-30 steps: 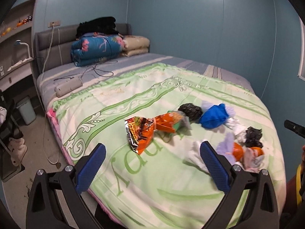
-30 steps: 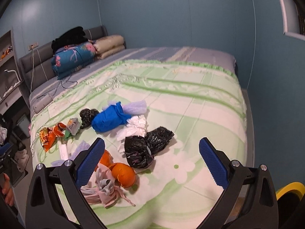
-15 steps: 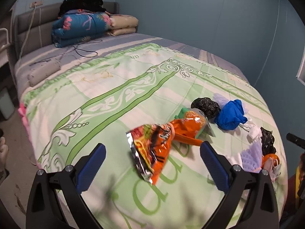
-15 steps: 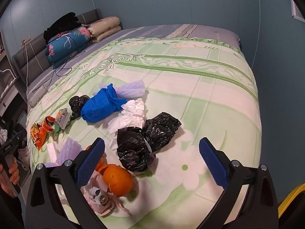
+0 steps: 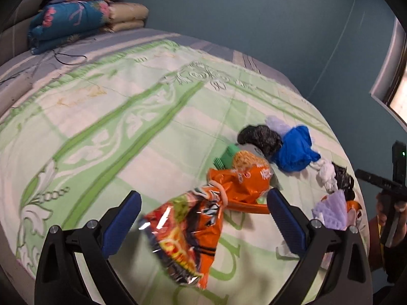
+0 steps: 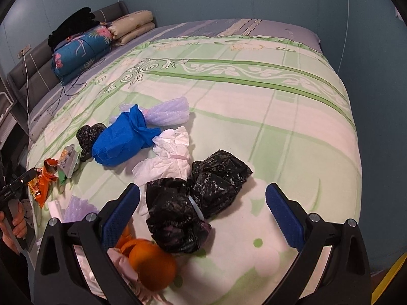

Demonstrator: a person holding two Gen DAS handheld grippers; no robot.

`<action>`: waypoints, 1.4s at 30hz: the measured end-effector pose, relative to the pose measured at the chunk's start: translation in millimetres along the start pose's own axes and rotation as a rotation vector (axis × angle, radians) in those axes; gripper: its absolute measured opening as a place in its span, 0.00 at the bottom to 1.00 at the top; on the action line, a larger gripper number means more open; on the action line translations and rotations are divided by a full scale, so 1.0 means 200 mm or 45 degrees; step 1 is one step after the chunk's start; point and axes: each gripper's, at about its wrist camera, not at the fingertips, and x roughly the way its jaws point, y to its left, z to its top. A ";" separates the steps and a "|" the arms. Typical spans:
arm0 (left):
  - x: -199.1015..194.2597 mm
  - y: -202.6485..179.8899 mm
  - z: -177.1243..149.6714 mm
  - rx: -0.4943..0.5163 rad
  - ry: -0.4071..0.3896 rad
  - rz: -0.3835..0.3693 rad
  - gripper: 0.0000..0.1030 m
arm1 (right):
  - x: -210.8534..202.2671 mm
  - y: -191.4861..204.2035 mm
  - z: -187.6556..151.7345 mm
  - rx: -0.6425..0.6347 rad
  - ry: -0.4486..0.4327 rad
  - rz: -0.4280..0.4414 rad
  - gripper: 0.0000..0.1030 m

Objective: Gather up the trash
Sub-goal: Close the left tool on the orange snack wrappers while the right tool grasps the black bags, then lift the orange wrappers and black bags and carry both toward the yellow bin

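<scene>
The left gripper (image 5: 203, 216), wide open, frames an orange chip bag (image 5: 193, 231) on the bed (image 5: 127, 117). Only the right view shows its wide-open right gripper (image 6: 202, 207) over black bags (image 6: 195, 198) and an orange (image 6: 150, 264).

A folded blue quilt (image 6: 81, 50) and beige pillows (image 6: 132, 26) lie at the headboard (image 6: 33, 81).

Bed (image 6: 292, 117), strewn with probable trash (image 6: 195, 203)

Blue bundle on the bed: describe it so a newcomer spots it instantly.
On the green-patterned bedspread, find the trash pile near the foot end. The blue bundle lies between a small black bag and white crumpled tissue; it is the only solid bright-blue piece there.
</scene>
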 end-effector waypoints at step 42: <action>-0.33 -0.22 -0.21 -0.036 -0.079 -0.062 0.37 | -0.10 0.07 -0.08 -0.089 0.050 0.114 0.52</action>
